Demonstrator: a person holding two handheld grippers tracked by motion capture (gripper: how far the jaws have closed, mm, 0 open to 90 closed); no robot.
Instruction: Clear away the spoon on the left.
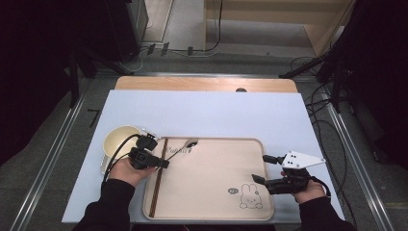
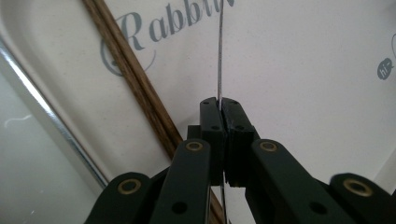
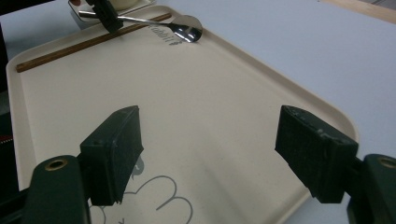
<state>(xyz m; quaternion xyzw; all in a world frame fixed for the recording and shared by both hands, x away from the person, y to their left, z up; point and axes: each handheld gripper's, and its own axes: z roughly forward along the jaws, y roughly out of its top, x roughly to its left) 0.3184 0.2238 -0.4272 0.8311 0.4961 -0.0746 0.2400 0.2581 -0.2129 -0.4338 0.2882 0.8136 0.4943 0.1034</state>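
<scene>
Now, left tongs (image 1: 163, 163) clamped tight on the spoon (image 1: 185, 146), jaws pinched together on the thin handle, seen edge-on in the left gripper view (image 2: 220, 56). Spoon held over the tray's (image 1: 211, 192) far left corner, at about 11 o'clock on the tray, bowl toward 1 o'clock near the far rim; whether the bowl touches the tray, cannot tell. Right tongs (image 1: 262, 168) wide open, holding nothing, at 3 o'clock over the tray's right rim, jaws pointing to 9 o'clock.

Around the spoon: chopsticks (image 1: 159, 178) lying along the left side of the tray, running from 12 to 6 o'clock, just beside the gripped handle and passing under the left tongs. Cup (image 1: 118, 144) on the counter (image 1: 216, 110) at 9 o'clock of the tray, just outside the left rim, close behind the left hand (image 1: 127, 171). Grey lettering under the spoon; rabbit drawing (image 1: 251, 197) at 5 o'clock on the tray, near the right tongs.

Edges and room: raised tray rim close on the far and left sides of the spoon. Tray middle bare from the chopsticks across to the right rim, well apart from both tongs. Counter wide and bare toward 12 o'clock, ending at a wooden strip (image 1: 207, 84). Narrow bare counter at 3 o'clock of the tray.
</scene>
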